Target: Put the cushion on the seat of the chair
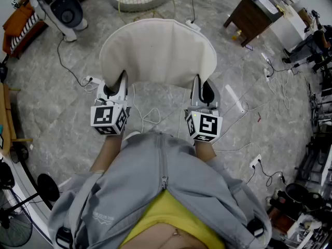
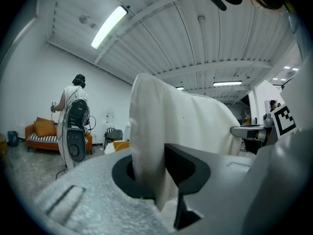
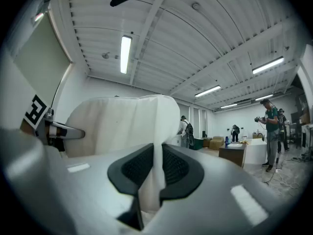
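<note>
The white cushion hangs upright in the air in front of the person, over the grey marbled floor. It is pinched at its two lower corners. The left hand-held gripper is nearly closed, its dark pads squeezing a thick fold of the fabric. The right hand-held gripper is clamped the same way on a thinner edge. Both forearms reach forward side by side, with the grippers level and well apart.

The marker cubes carry black-and-white square patterns but no words. Small print on the grey jacket is too small to read.

Only the head view shows the white cables strewn on the floor. The left gripper view alone shows an orange sofa and a person standing near it. The right gripper view alone shows people at the far end of the room.
</note>
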